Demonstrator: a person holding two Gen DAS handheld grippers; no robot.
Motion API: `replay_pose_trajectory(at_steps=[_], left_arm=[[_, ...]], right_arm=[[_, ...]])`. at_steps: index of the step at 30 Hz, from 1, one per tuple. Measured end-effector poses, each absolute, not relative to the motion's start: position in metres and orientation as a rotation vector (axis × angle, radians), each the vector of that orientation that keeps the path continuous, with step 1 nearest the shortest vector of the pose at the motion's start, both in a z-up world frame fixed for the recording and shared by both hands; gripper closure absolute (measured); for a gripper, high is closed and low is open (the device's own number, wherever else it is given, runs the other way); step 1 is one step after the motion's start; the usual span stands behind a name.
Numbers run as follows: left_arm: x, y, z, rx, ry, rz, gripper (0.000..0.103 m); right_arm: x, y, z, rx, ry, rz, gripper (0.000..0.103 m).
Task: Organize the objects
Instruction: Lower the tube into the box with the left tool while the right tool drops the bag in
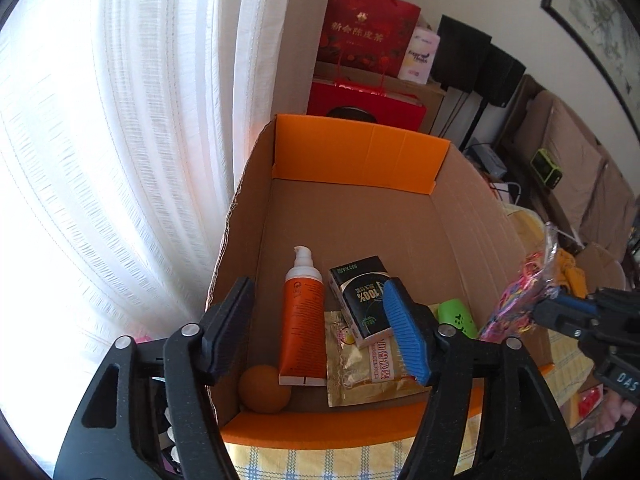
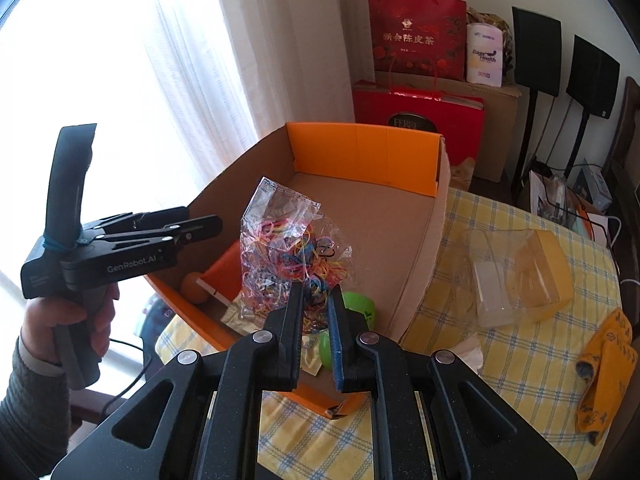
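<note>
Box (image 2: 420, 256) gets the next item: a bag of rubber bands (image 2: 292, 248) hangs over its near end.

The right gripper (image 2: 316, 304) pinches the bag's lower part between nearly closed jaws, so the clear plastic stands up above the fingers and the bands sag inside; it sits above the box's near right corner, probably so it can be dropped in. The left gripper (image 1: 320, 328) hovers over the box's near left end with jaws wide and nothing between them. Inside the box, at the near end, lie an orange tube (image 1: 303, 320), a ball (image 1: 264, 390), a dark carton (image 1: 362, 296) on a gold packet (image 1: 360, 368), and a green thing (image 1: 456, 316). The far half is bare.
</note>
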State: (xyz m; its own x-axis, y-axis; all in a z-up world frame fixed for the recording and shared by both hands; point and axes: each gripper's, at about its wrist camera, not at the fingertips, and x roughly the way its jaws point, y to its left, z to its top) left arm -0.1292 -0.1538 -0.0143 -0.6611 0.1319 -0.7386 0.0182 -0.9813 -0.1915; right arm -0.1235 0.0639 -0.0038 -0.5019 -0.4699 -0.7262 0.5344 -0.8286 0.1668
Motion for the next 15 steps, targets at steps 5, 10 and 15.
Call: replay_pose_trajectory(at_steps=[5,10,15], left_arm=[[-0.123,-0.155,-0.003,-1.211,-0.366,2.763,0.023],[-0.122,-0.149,0.007,-1.181,-0.365,2.753,0.023],[-0.119,-0.139,0.008,-1.178,-0.375,2.713,0.021]], right_arm=[[-0.125,0.056,-0.012,1.117,0.084,-2.283,0.084],[-0.123,0.064,-0.007,1.101,0.053,-2.304,0.079],[-0.118,0.083,0.011,1.059,0.041,-2.362,0.071]])
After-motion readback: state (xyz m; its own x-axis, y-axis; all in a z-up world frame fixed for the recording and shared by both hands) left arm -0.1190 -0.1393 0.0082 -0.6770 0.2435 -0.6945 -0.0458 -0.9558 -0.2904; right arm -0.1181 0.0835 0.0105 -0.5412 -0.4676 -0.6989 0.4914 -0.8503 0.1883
